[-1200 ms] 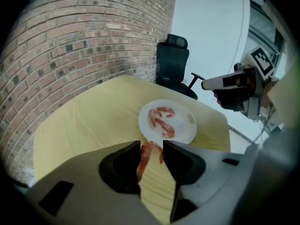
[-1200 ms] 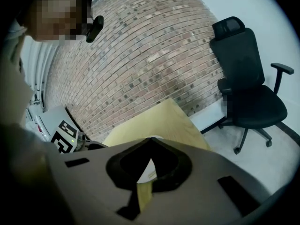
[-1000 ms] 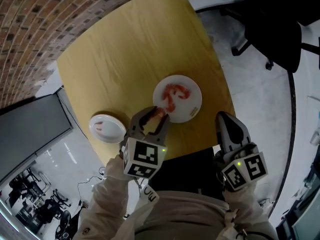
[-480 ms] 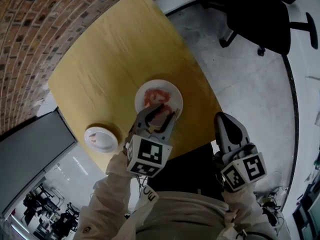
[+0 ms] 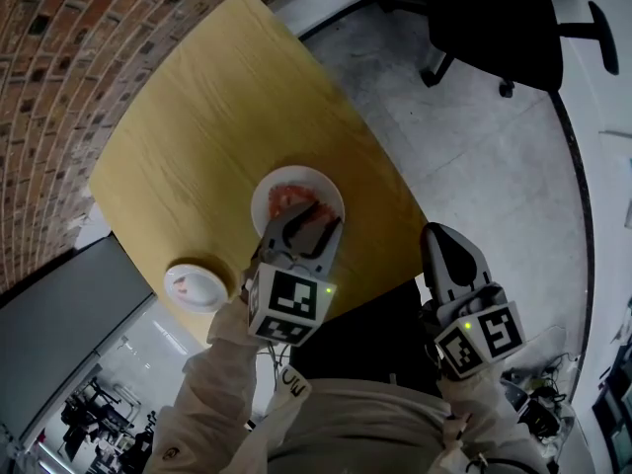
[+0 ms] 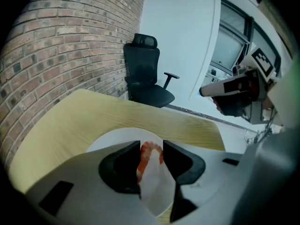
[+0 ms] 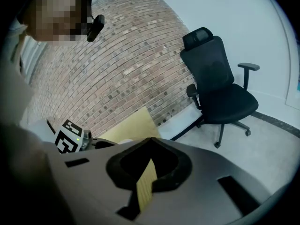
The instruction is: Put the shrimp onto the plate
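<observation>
The round white plate (image 5: 265, 188) on the yellow wooden table (image 5: 197, 117) already has orange-pink shrimp pieces (image 5: 286, 198) lying on it, showing just past the tips of the tool above it. To the plate's left and nearer the person, close to the table's edge, sits a small white round dish (image 5: 184, 276) with something pinkish inside, too small to make out.

Now the left gripper (image 5: 312, 221): it hangs right over the plate's near half, and its jaws are pinched on a curled orange shrimp (image 6: 149, 153), one pad against each side of it. In the left gripper view the shrimp arches across the jaw tips with the plate's bare white surface directly beneath. Whether it touches the plate, I can't tell.

The right gripper (image 5: 441, 235) is off to the plate's right, beyond the table's edge and over the grey floor, jaw tips pressed together with nothing in them.

Past the plate, off the table's far side, stands a black office chair (image 5: 494, 18). A red brick wall (image 5: 49, 47) runs along the table's other side.
</observation>
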Demonstrator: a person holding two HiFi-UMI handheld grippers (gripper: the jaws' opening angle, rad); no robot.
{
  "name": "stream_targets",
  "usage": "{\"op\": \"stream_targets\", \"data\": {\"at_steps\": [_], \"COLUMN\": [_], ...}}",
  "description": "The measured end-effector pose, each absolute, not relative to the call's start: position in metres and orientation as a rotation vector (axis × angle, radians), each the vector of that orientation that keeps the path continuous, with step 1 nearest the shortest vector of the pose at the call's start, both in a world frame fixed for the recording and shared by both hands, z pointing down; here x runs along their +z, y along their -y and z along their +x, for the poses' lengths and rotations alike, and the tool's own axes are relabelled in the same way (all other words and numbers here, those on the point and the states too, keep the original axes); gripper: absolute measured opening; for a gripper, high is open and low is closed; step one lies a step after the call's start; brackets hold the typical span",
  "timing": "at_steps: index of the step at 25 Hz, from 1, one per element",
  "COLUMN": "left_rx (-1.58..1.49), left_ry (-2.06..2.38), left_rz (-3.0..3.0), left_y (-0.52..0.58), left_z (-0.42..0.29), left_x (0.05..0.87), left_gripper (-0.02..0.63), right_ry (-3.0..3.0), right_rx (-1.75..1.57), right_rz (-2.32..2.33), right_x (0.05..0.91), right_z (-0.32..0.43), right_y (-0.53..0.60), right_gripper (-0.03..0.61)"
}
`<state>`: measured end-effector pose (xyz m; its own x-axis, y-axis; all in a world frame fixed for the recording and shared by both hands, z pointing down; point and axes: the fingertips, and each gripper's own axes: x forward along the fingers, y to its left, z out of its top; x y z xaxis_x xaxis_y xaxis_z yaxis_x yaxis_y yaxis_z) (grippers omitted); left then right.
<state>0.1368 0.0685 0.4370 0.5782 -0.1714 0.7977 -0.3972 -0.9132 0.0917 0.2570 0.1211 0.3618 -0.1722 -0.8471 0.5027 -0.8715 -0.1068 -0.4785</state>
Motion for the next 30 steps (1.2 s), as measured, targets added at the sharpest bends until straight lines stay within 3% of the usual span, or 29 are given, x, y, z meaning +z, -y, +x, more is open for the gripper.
{"op": "stream_targets", "data": {"at_steps": [30], "left_rx": [1.188], "left_ry": [0.482], "left_rz": [2.569], "left_y": [-0.070], "left_z": [0.143], "left_x": [0.432], "left_gripper": [0.155], "right_ry": [2.082], "right_rx": [1.177], "right_rz": [1.987], "right_x": [0.367], "right_z": [0.262], "right_y": [-0.115], "right_gripper": [0.023]}}
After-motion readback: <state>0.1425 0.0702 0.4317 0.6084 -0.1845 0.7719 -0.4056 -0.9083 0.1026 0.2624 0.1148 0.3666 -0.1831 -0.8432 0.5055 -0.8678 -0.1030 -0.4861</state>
